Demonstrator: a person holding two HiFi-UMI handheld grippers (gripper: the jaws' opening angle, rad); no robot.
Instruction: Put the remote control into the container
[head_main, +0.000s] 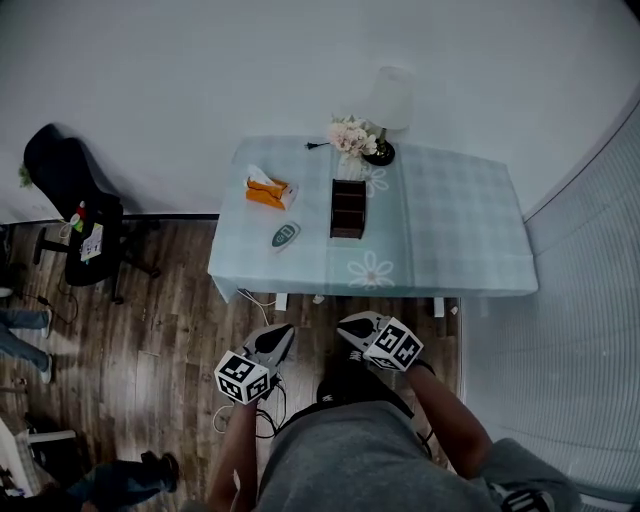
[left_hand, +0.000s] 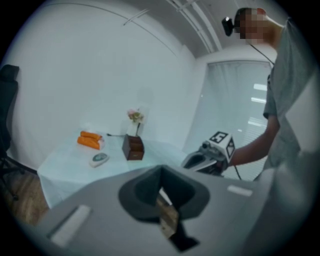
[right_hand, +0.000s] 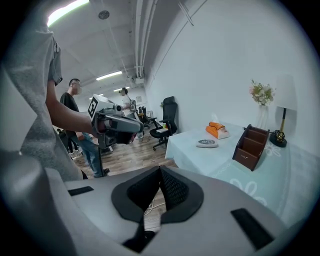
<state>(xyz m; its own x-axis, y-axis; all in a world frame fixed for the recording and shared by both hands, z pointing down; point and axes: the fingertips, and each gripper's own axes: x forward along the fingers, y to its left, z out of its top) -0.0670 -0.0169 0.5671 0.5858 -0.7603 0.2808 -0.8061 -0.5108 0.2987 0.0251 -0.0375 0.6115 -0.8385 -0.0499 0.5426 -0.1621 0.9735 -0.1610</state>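
The remote control (head_main: 285, 236) is a pale oval lying near the front left edge of the light blue table (head_main: 450, 240). It also shows as a small oval in the left gripper view (left_hand: 99, 159) and the right gripper view (right_hand: 207, 143). The container (head_main: 347, 208) is a dark brown compartmented box standing just right of the remote (left_hand: 133, 147) (right_hand: 251, 147). Both grippers hang over the wooden floor, short of the table's front edge. My left gripper (head_main: 285, 331) (left_hand: 160, 170) is shut and empty. My right gripper (head_main: 345, 322) (right_hand: 160, 169) is shut too, with nothing in it.
An orange tissue box (head_main: 268, 190) sits behind the remote. A flower vase (head_main: 352, 135) and a white lamp (head_main: 388, 100) stand at the table's back edge. A black office chair (head_main: 70, 200) is at the far left. People (right_hand: 75, 100) stand in the room behind.
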